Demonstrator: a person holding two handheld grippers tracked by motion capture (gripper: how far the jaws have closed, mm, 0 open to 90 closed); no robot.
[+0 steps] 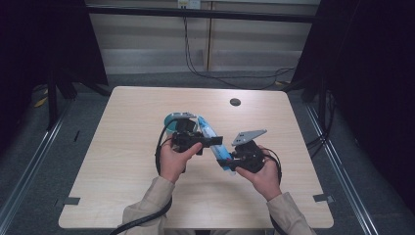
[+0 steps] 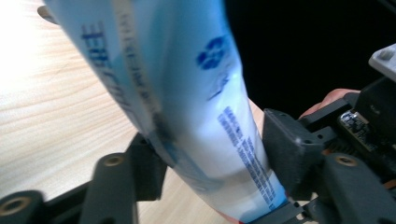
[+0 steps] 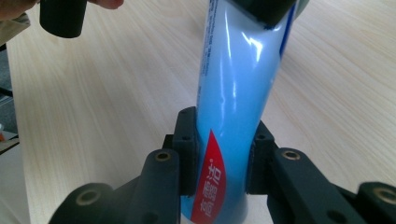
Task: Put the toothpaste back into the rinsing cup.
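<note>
The soft, glossy blue-and-white toothpaste tube [image 1: 214,141] was held clear of the pale wooden desk [image 1: 122,147], above its middle. The right gripper [image 1: 234,161] was clamped on the tube's near end, pads pressed against both sides. The left gripper [image 1: 208,141] stood around the mid-body; whether its pads pressed could not be told. The long axis ran from the near-right end toward the desk's far edge. The lift was judged done; whatever handling follows remained.
</note>
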